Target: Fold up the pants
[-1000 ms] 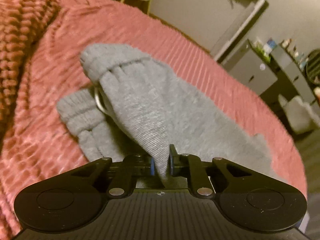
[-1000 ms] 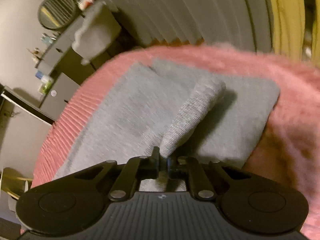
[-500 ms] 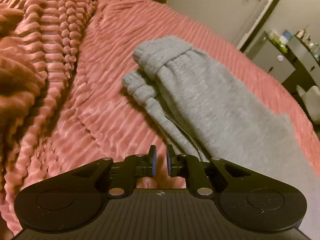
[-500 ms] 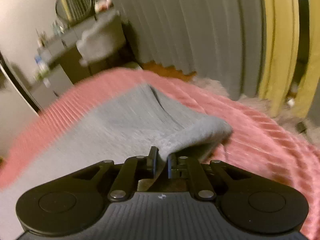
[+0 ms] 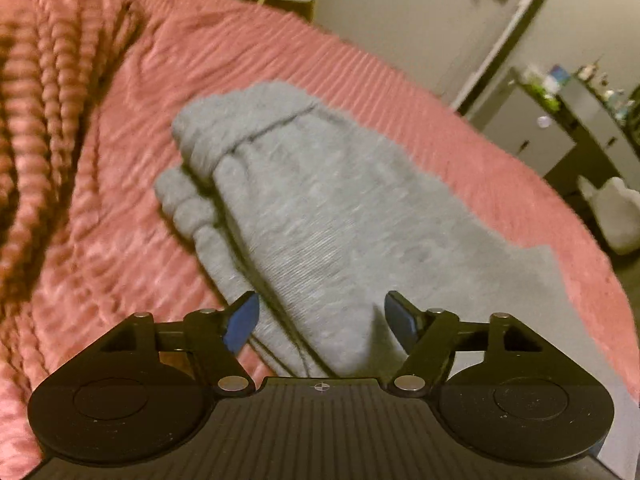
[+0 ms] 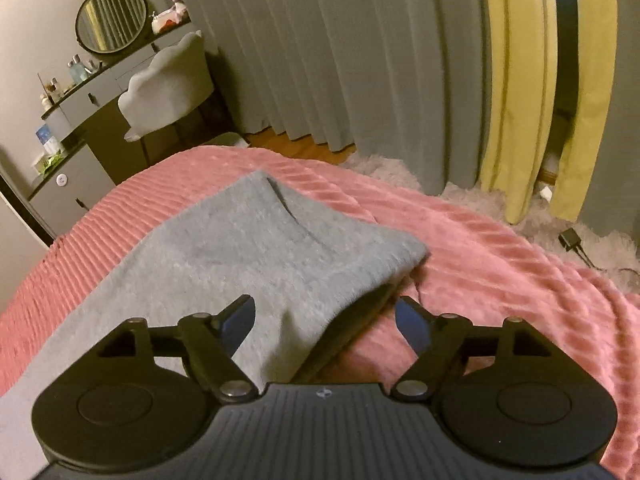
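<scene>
Pants [image 5: 320,216]: grey knit fabric, lying folded on the pink ribbed bedspread [image 5: 400,92], directly ahead of both tongs.

Left tongs [image 5: 322,316]: fingers spread wide apart, holding nothing. The blue pad of the left finger [image 5: 242,322] sits at the left edge of the pants, where stacked fabric layers show as dark lines. The right finger [image 5: 404,320] is over the grey fabric; contact cannot be determined. The gathered cuffs [image 5: 208,160] lie ahead and to the left of these tongs, one stacked on the other. Left of the left finger there is bare bedspread, then a chunky knit blanket [image 5: 36,120] bunched along the far left. Ahead and to the right, past the bed edge, stand a grey cabinet [image 5: 532,136] and a pale chair [image 5: 616,216]. This view is blurred.

Right tongs [image 6: 324,316]: fingers likewise spread wide apart, holding nothing. The left finger [image 6: 238,322] is over the pants [image 6: 256,248]. A raised fold edge [image 6: 360,312] with a dark gap beneath it runs between the two fingers. The right finger [image 6: 414,326] is over the bedspread [image 6: 500,264], clear of the fabric. Open bedspread continues to the right of these tongs. Ahead on the left are a dressing table [image 6: 84,96] with a round mirror [image 6: 112,18] and a white chair [image 6: 168,84]. Grey curtains [image 6: 340,48] hang straight ahead, with yellow curtains [image 6: 516,92] to the right. A shaggy rug [image 6: 480,200] lies past the bed edge, with a black adapter [image 6: 570,238] on it.
</scene>
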The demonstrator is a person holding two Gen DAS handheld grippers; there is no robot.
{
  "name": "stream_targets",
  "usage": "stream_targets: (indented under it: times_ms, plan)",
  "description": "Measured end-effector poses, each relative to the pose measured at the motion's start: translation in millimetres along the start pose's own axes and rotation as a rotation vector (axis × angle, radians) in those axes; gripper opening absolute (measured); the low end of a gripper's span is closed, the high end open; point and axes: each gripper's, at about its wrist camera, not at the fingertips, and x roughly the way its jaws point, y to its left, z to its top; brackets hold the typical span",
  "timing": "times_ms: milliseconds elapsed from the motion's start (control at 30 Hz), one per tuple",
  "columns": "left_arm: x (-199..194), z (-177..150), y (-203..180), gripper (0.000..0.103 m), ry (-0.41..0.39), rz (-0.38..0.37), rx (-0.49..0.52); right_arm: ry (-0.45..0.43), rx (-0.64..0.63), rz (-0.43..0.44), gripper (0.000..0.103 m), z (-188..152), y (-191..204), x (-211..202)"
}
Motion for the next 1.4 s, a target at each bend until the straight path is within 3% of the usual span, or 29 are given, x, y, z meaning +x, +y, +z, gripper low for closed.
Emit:
stream_targets:
  times_ms: [67,133,233,400,467,533,600,667,733,800,867,1000,1067,1133,1267,1400]
  plan:
    - [9.6,-0.5,5.4,0.066,0.007,-0.014,-0.018,0.001,0.002,0.006,0.081,-3.5,-0.2,-5.1]
    - [15.1,0.9,10.7,0.045,0.028,-0.05,-0.042,-0.009,-0.023,0.014,0.082,-7.3,5.1,-8.5]
    - [14.4,3.7,14.6,0.023,0.031,-0.105,-0.061,-0.032,-0.075,0.012,0.082,-13.6,20.4,-13.8]
    - [2.0,1.6,23.6,0.016,0.016,-0.12,-0.077,-0.051,-0.126,0.056,0.082,-18.3,53.9,-18.3]
    - [-15.0,-4.5,24.2,0.016,-0.03,-0.094,-0.079,-0.055,-0.146,0.081,0.084,-21.8,66.0,-19.4]
    - [-29.7,-16.4,15.4,0.021,-0.087,-0.061,-0.001,-0.05,-0.168,0.093,0.086,-26.5,75.2,-18.1]
    - [-17.4,-24.2,8.9,0.026,-0.055,0.025,0.088,-0.029,-0.195,0.1,0.086,-35.2,84.4,-12.0]
    - [-10.2,-24.6,15.2,0.031,-0.02,0.043,0.044,0.012,-0.211,0.11,0.086,-44.1,92.4,-4.1]
    - [-23.5,-22.7,13.8,0.038,-0.076,0.058,0.034,0.023,-0.229,0.128,0.086,-51.7,99.4,-1.6]
    - [-42.7,-23.0,-0.3,0.045,-0.172,0.144,0.071,0.023,-0.27,0.13,0.086,-59.1,106.8,-0.9]
    - [-58.2,-23.3,-23.4,0.055,-0.242,0.18,0.135,0.017,-0.311,0.135,0.086,-62.8,115.2,-0.9]
    - [-74.9,-32.9,-83.0,0.079,-0.332,0.118,0.279,0.009,-0.334,0.154,0.089,-68.8,128.3,3.9]
    - [-67.8,-41.0,-120.1,0.081,-0.365,0.072,0.386,0.026,-0.36,0.157,0.089,-73.7,134.5,9.1]
    - [-50.6,-48.2,-156.0,0.084,-0.34,0.028,0.492,0.058,-0.371,0.161,0.089,-76.3,138.7,15.8]
    - [-1.8,-50.4,-204.8,0.083,-0.268,-0.057,0.578,0.101,-0.368,0.152,0.095,-79.3,139.5,27.8]
    - [60.3,-45.0,-219.4,0.084,-0.204,0.044,0.556,0.108,-0.406,0.144,0.1,-83.4,148.1,32.4]
